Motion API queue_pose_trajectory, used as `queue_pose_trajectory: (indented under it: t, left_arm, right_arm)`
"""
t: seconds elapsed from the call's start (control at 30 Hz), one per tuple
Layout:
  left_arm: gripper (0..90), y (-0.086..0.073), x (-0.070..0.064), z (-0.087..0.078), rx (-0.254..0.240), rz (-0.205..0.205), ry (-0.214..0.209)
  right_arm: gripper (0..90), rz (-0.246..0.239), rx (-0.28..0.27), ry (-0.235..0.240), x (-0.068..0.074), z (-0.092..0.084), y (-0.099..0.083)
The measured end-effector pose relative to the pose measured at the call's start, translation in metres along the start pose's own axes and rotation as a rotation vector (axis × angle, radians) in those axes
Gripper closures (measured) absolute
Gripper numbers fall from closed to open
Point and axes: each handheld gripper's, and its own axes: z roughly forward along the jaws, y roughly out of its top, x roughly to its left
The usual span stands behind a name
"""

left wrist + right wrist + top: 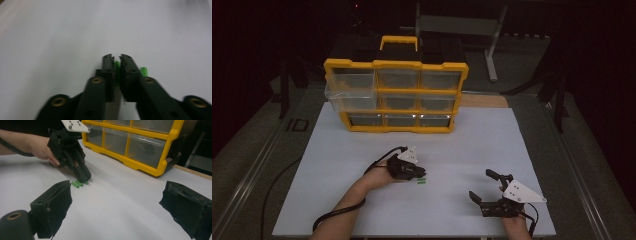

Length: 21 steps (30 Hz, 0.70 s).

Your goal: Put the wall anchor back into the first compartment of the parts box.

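- The desk (362,150) carried a yellow organizer (396,95) at its far edge, one left drawer (349,97) pulled out.
- My right gripper (486,189) sat idle, fingers wide, holding nothing.
- My left gripper (117,60) had its fingers pinched on a green peg (116,64); two pegs (77,183) lay beside it.
- I judged a straight, slow lift best, so the neighbours stayed put.

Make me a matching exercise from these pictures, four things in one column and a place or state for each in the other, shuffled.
1. left gripper
2. right gripper
3. yellow drawer organizer
4. loose green pieces

A. jaws wide open
B. at the table's far edge
C. shut on a green piece
D. lying on the white table beside the closed jaws

Pairs: 1-C, 2-A, 3-B, 4-D
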Motion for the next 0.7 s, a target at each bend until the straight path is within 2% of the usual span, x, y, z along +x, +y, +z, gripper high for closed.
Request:
queue_pose_trajectory:
  t: [0.23, 0.33, 0.47, 0.57, 0.7]
  left_arm:
    - [83.8, 0.004, 0.002, -0.003, 0.025, -0.007, -0.001]
    - [83.8, 0.007, 0.002, -0.010, 0.019, -0.008, -0.004]
    - [83.7, 0.011, 0.001, -0.021, 0.012, -0.011, -0.029]
    - [83.7, 0.012, -0.001, -0.026, 0.013, 0.001, -0.029]
    - [83.7, 0.018, -0.005, -0.041, 0.008, 0.011, -0.040]
  right_arm:
    - [8.5, 0.011, -0.004, -0.006, 0.000, 0.000, 0.000]
    - [8.5, 0.008, -0.005, -0.007, 0.000, -0.001, 0.000]
    - [8.5, 0.009, -0.009, -0.006, 0.000, 0.000, 0.000]
    - [8.5, 0.006, -0.012, -0.006, 0.000, -0.001, 0.000]
    - [8.5, 0.005, -0.020, -0.012, -0.001, -0.001, 0.001]
